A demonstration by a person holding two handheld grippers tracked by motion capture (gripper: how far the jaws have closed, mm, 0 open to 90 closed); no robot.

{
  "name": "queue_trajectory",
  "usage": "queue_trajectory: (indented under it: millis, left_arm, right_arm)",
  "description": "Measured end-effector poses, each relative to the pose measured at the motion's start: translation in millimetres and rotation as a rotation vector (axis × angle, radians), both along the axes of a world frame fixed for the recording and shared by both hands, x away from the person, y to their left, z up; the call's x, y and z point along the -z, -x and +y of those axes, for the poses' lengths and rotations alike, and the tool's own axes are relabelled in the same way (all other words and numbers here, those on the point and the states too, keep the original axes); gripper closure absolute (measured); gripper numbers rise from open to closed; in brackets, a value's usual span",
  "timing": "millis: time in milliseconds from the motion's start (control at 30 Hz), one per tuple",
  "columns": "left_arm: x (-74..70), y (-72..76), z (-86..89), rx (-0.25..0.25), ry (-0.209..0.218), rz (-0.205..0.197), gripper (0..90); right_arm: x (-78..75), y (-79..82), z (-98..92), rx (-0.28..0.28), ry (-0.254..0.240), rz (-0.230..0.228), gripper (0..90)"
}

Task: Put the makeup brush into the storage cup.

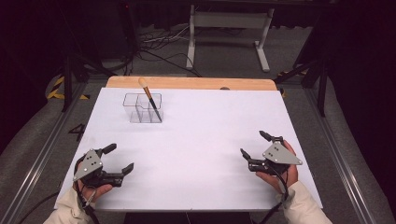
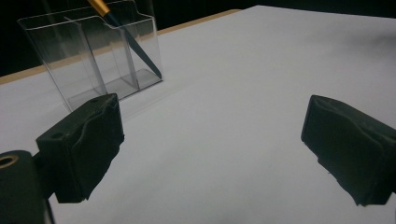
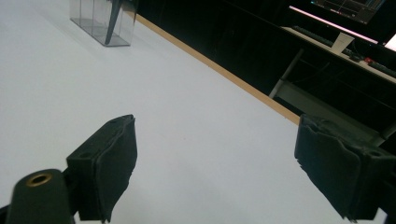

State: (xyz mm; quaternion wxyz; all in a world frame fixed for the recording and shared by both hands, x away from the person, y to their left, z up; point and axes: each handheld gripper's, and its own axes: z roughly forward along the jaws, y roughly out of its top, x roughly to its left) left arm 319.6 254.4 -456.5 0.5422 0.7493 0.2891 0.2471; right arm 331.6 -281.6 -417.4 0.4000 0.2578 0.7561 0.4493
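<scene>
From the high view, a white table [image 1: 196,149] is lying under both hands, with a bare wooden strip along its far edge. The left gripper [image 1: 119,158] is resting near the table's near-left corner, its jaws standing wide apart with nothing between them. The right gripper [image 1: 254,145] is sitting near the near-right side, its jaws likewise spread and gripping nothing. A clear organizer [image 1: 142,108] with several compartments is standing on the far-left part of the table, well apart from both grippers and closer to the left one. A brush [image 1: 150,100] is leaning inside it, handle end down in the right-hand compartment and pale tip rising up and to the left.

In the left gripper view, the left gripper [image 2: 212,135] is pointing across the white surface, jaws spread, while the organizer [image 2: 93,56] is standing ahead and to the upper left, beyond the left jaw, with the brush [image 2: 133,44] slanting inside it.

In the right gripper view, the right gripper [image 3: 215,161] is showing its jaws wide open over bare table, and the organizer [image 3: 100,21] is sitting far off at the upper left.
</scene>
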Motion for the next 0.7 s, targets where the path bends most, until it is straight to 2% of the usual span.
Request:
queue_trajectory:
  millis: [133,333,700]
  left_arm:
    - [-0.1,-0.5,0.2,0.002,-0.003,0.002,6.4]
    - [-0.4,-3.4,-1.7,0.008,-0.002,0.001,6.3]
    - [-2.3,-7.4,-4.5,0.014,0.006,-0.013,6.3]
  right_arm:
    - [7.7,3.2,-10.0,0.023,-0.008,0.022,13.6]
    - [13.6,8.6,-18.7,0.047,0.006,0.034,13.0]
    - [27.3,23.7,-43.2,0.123,-0.029,0.099,7.9]
